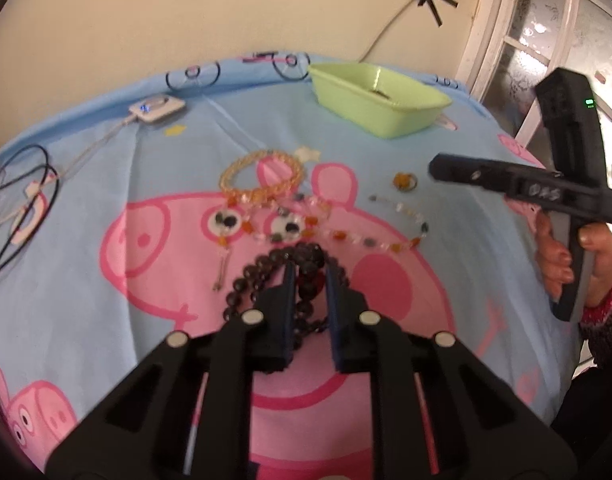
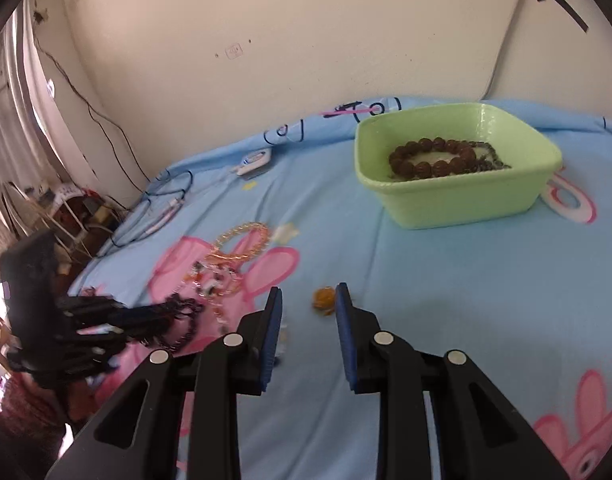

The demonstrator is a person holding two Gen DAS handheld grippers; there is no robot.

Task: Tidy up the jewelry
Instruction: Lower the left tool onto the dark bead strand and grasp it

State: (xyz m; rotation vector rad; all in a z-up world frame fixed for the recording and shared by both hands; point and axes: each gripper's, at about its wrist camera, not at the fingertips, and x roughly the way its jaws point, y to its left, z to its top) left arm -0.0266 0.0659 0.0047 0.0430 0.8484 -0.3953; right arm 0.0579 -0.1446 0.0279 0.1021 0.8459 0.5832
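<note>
A dark bead bracelet (image 1: 262, 268) lies coiled on the pink pig print of the blue sheet (image 1: 445, 264). My left gripper (image 1: 310, 270) points down at it, shut on a strand of its beads; the right wrist view shows the same grip from the side (image 2: 178, 312). My right gripper (image 2: 309, 290) hovers open over the sheet, with a small amber ring (image 2: 323, 299) lying just beyond its right fingertip. A clear yellow bead bracelet (image 1: 262, 176) and a mixed-stone necklace (image 1: 345, 236) lie farther back. A green tub (image 2: 445, 204) holds a brown bead bracelet (image 2: 429, 160).
A person's hand (image 1: 553, 264) in a red knit sleeve holds the right gripper's handle. A white device (image 1: 156, 108) with a blue light and black cables (image 1: 26, 208) lie at the sheet's far left. A wall runs behind the bed, with a window at the right.
</note>
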